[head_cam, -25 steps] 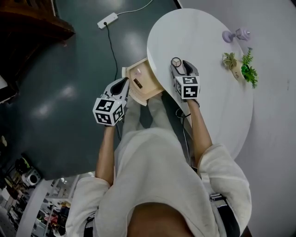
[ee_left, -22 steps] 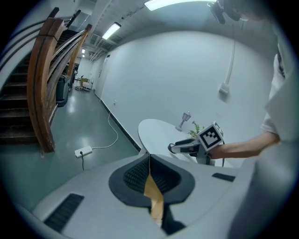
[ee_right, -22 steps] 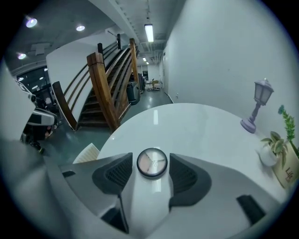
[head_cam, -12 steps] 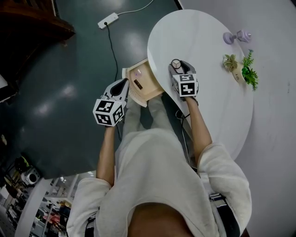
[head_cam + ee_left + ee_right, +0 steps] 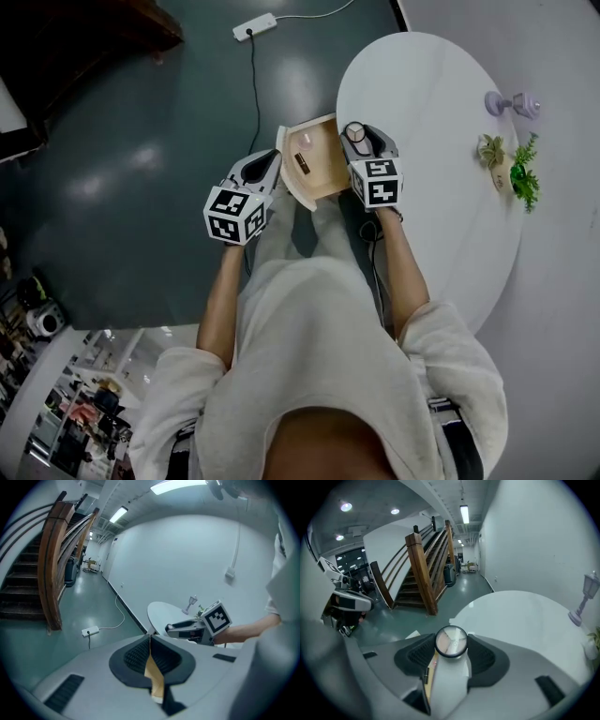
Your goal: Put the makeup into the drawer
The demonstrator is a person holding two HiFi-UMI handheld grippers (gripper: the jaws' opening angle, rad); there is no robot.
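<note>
A round makeup jar (image 5: 355,129) with a clear lid and a white body (image 5: 450,677) sits between the pads of my right gripper (image 5: 358,139), which is shut on it. It hangs at the left rim of the white oval table (image 5: 441,84), right beside the open wooden drawer (image 5: 328,173). A pink item (image 5: 305,142) and a dark stick (image 5: 302,164) lie in the drawer. My left gripper (image 5: 273,161) is shut on the drawer's thin wooden front edge (image 5: 153,674).
A lilac lamp-shaped ornament (image 5: 511,103) and a small potted plant (image 5: 511,169) stand at the table's far right. A power strip (image 5: 255,26) with its cable lies on the dark floor. A wooden staircase (image 5: 424,569) rises beyond. The person's legs are under the drawer.
My right gripper has carried the makeup jar leftwards from over the tabletop to the table's rim by the drawer. The left gripper keeps its hold on the drawer front.
</note>
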